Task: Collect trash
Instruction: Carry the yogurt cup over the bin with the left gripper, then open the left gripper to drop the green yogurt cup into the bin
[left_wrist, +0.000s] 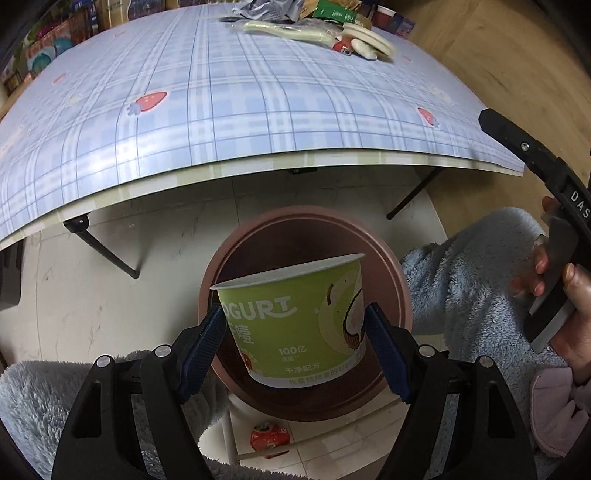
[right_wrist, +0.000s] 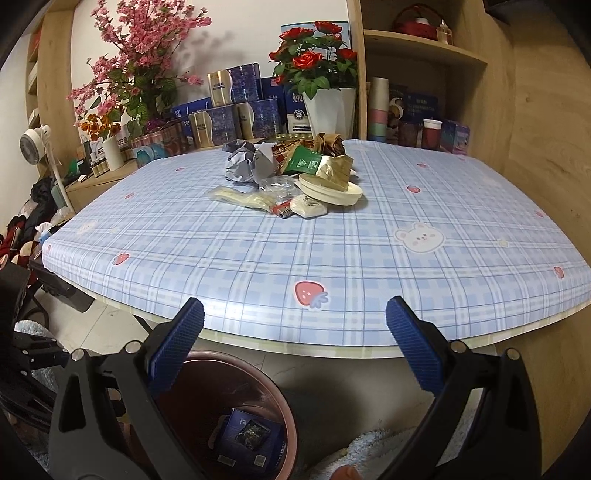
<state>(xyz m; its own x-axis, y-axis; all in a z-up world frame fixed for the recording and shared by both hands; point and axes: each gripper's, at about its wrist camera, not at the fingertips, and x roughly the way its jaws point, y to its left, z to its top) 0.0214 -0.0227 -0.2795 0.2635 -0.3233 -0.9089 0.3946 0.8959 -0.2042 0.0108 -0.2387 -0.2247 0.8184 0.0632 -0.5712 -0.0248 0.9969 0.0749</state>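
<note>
My left gripper is shut on a green yogurt cup and holds it upright over the open mouth of a brown trash bin on the floor below the table edge. My right gripper is open and empty, just off the table's near edge. The bin shows below it with a dark blue box inside. A pile of trash lies on the far middle of the table: crumpled grey paper, a cream lid, a green packet, gold wrappers.
The table has a blue plaid cloth with strawberry prints. Behind it stand flower pots, boxes and wooden shelves. A crushed red can lies on the floor near the bin. Black table legs stand under the table.
</note>
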